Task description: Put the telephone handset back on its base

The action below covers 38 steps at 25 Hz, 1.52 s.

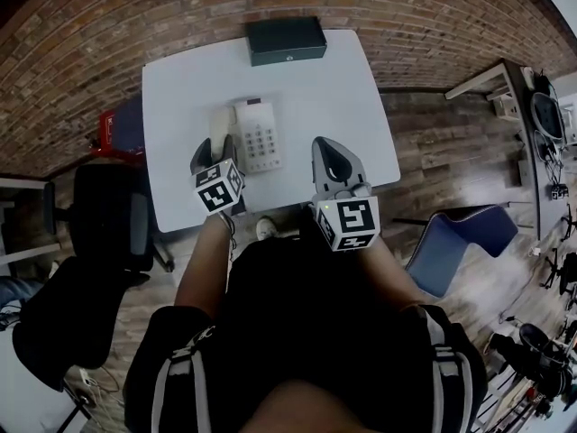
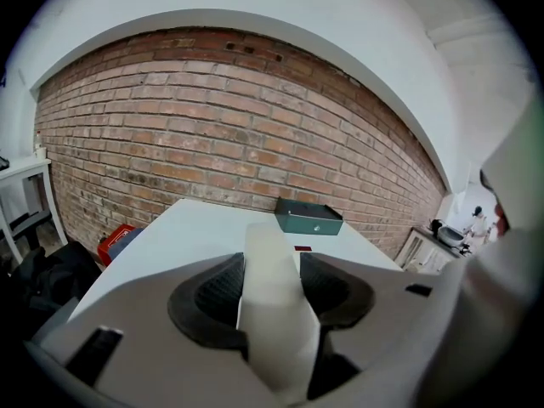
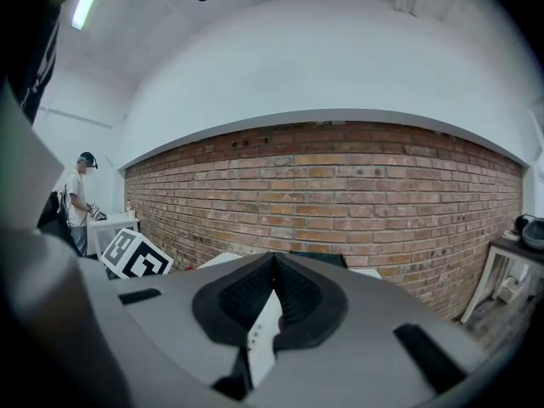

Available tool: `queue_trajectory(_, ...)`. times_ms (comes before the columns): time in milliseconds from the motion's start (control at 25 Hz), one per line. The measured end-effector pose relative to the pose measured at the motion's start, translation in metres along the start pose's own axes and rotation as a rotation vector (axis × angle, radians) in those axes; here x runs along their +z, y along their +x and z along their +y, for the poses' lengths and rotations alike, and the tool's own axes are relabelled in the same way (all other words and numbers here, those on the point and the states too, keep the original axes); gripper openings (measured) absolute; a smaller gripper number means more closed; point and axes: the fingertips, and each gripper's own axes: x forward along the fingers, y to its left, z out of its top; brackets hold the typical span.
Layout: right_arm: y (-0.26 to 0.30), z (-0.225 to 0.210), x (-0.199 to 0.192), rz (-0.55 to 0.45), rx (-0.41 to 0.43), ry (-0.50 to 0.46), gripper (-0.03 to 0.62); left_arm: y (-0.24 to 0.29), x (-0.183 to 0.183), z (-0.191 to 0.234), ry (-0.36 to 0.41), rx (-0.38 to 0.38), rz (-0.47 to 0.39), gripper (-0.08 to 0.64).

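A cream telephone base (image 1: 260, 137) with a keypad stands on the white table (image 1: 343, 97). The cream handset (image 1: 221, 121) lies along the base's left side. My left gripper (image 1: 216, 150) is at the handset's near end and is shut on it. In the left gripper view the handset (image 2: 274, 313) fills the gap between the dark pads (image 2: 217, 291) of the left gripper (image 2: 272, 262). I cannot tell whether it rests in the cradle. My right gripper (image 1: 325, 142) hovers right of the base, shut and empty. In its own view the right gripper's (image 3: 274, 257) tips meet, with the base (image 3: 263, 334) showing below them.
A dark green box (image 1: 286, 40) sits at the table's far edge by the brick wall. A black office chair (image 1: 108, 215) stands left of me, a blue chair (image 1: 460, 242) to the right, and a red box (image 1: 108, 129) on the floor. A person (image 3: 81, 198) stands far left.
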Motion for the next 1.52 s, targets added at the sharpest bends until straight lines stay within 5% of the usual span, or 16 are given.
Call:
queue_trajectory(520,0.041,-0.045,0.009,0.001,0.111,0.006,-0.006,0.033,-0.013,-0.005,-0.036,0.114,0.014,0.206)
queue_trajectory(880,0.063,-0.061,-0.002,0.036,0.153,0.003,-0.006,0.05,-0.037,-0.005,0.026,0.149,0.055,0.206)
queue_trajectory(1520,0.07,-0.065,-0.005,0.057,0.167,-0.024,-0.005,0.056,-0.051,-0.007,0.093,0.136,0.092,0.209)
